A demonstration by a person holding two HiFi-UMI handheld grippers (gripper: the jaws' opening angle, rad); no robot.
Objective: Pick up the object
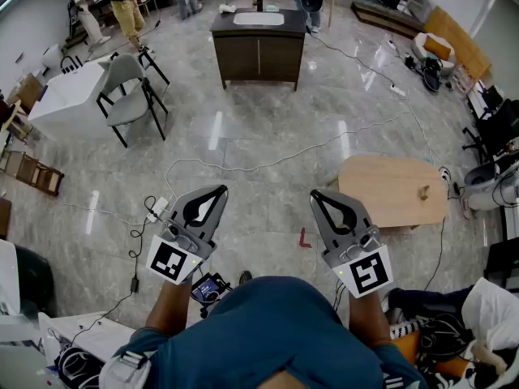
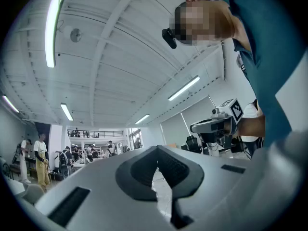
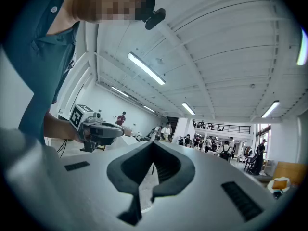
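Over the grey floor (image 1: 268, 128), the left gripper (image 1: 221, 190) is held about level, its jaws closed together with nothing between them. Beside it, the right gripper (image 1: 315, 194) is also closed and empty. Further right stands a low wooden table (image 1: 381, 186); a small brown object (image 1: 422, 191) sits on it, well apart from both grippers.

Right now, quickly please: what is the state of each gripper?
Left gripper: jaws closed, holding nothing.
Right gripper: jaws closed, holding nothing.
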